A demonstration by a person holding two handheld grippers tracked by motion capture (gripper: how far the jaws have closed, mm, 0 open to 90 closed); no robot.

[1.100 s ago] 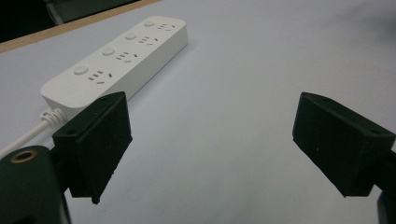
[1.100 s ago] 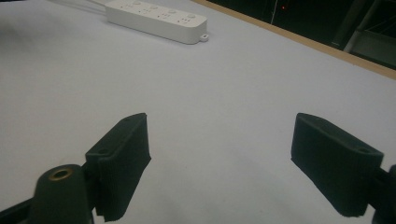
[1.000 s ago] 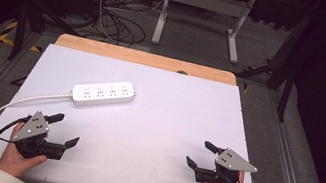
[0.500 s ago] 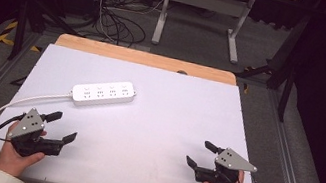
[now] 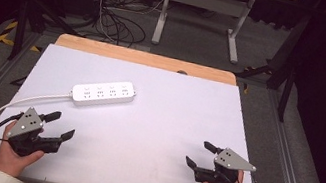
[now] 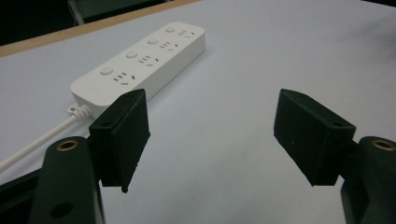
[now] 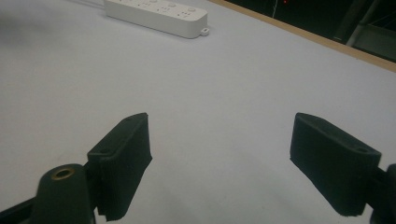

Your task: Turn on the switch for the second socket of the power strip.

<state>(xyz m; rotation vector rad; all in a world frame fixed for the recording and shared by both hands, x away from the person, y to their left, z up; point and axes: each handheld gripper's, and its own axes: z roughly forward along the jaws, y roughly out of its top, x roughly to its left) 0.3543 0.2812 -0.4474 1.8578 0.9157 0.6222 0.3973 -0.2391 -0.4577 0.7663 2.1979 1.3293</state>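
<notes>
The white four-socket plastic power strip (image 5: pixel 104 93) lies on the white table (image 5: pixel 156 120), far from both hands. The left tongs (image 5: pixel 61 125), empty, have just been narrowing; the right tongs (image 5: pixel 198 153) stand open, empty. Approach squarely across the strip's narrow width.

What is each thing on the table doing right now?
Long white plastic power strip: lying flat, sockets up and bare, untouched.
Its white cord: trailing off the table's left edge.
Left claw: open, holding nothing, jaws just been closing.
Right claw: open, holding nothing.
</notes>
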